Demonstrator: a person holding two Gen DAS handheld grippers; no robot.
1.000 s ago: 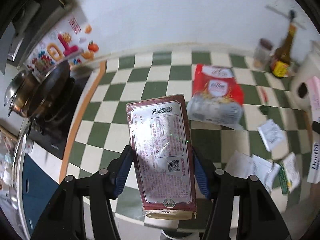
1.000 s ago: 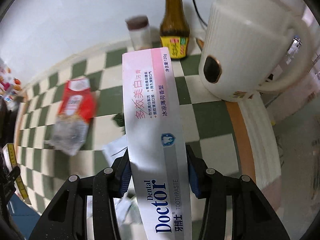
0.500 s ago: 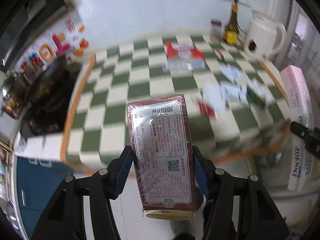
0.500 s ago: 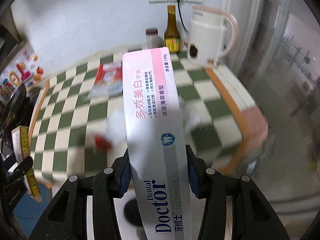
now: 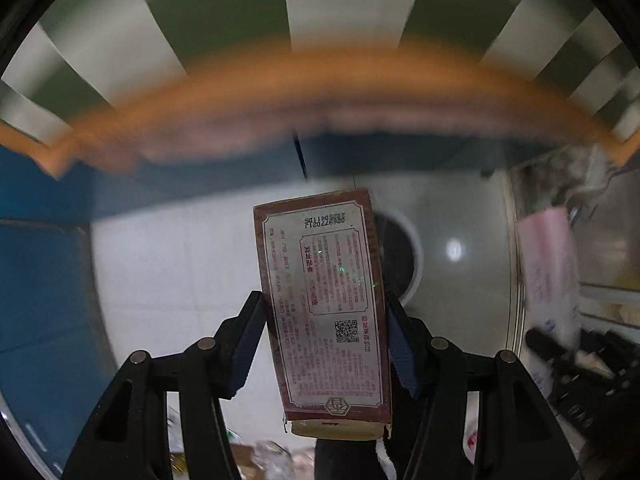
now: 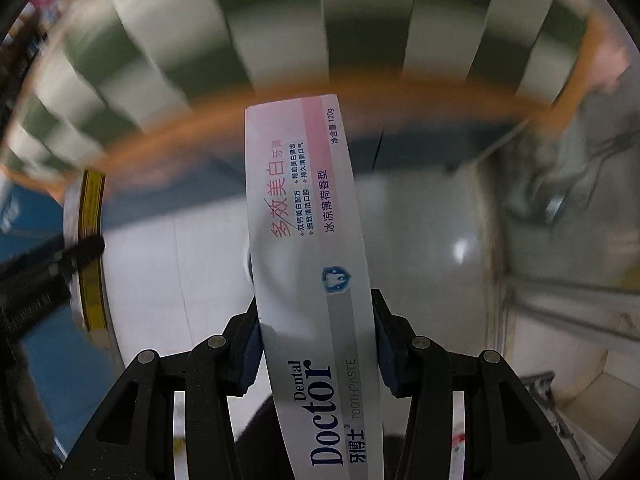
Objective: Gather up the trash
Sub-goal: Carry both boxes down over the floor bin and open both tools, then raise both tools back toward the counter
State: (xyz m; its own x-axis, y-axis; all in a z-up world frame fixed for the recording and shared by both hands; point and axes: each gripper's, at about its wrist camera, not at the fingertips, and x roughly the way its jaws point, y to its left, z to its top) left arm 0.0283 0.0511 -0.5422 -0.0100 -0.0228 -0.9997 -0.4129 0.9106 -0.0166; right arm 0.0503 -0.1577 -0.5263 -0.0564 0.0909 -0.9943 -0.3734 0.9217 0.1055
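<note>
The checkered counter point(image 5: 344, 8) above is smeared by blur. A dark-red carton point(image 5: 322, 304) printed with a QR code is clamped in the left gripper point(image 5: 325, 332); a white-pink toothpaste box point(image 6: 308, 264) is clamped in the right gripper point(image 6: 316, 344), its lower end cut off.

Glossy cardboard toothpaste box point(image 6: 312, 264), foil-sheened red carton point(image 5: 324, 304) (printed)

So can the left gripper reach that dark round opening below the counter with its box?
Probably yes: the left gripper, shut on the red box, points at the round opening right behind it, nothing visible between. The toothpaste box sits off to the right.
</note>
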